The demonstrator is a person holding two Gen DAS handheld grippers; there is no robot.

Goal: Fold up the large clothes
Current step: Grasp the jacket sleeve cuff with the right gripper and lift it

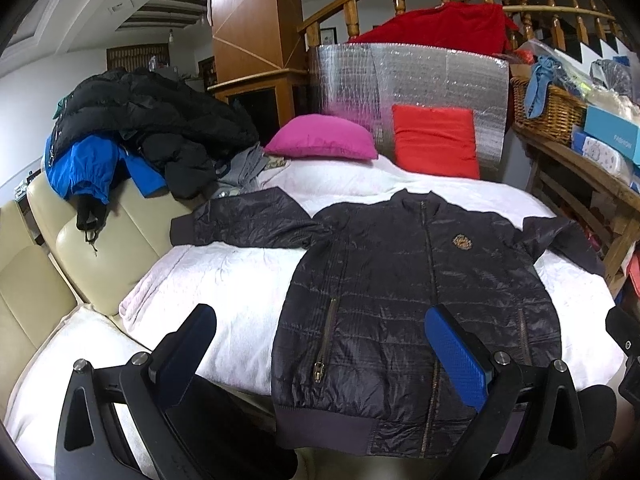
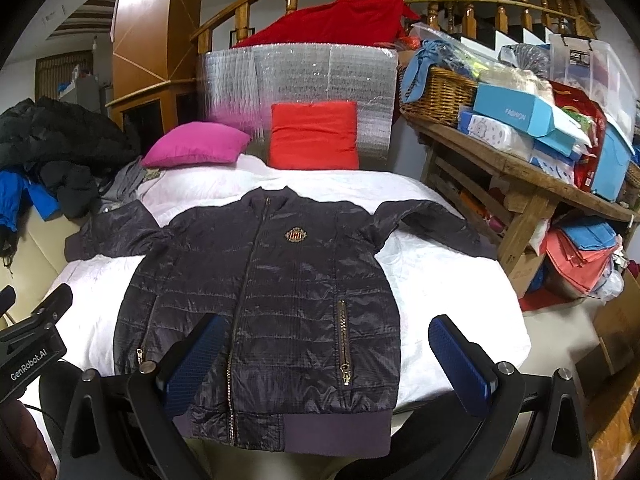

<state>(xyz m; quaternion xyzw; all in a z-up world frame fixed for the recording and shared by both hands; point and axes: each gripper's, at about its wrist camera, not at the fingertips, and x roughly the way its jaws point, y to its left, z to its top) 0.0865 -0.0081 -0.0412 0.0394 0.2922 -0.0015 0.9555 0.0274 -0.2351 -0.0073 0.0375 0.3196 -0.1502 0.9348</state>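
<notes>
A dark quilted zip jacket (image 1: 408, 280) lies flat, front up, on a white blanket (image 1: 224, 280), both sleeves spread out sideways. It also shows in the right wrist view (image 2: 272, 292). My left gripper (image 1: 320, 316) is open and empty, hovering above the jacket's near left hem. My right gripper (image 2: 324, 324) is open and empty above the jacket's near right hem. The left gripper's body (image 2: 36, 332) shows at the left edge of the right wrist view.
A pile of dark and blue coats (image 1: 136, 136) sits on a cream sofa (image 1: 80, 248) at left. A pink cushion (image 1: 324, 138) and a red cushion (image 1: 436, 144) lean at the back. A cluttered wooden bench (image 2: 516, 168) stands at right.
</notes>
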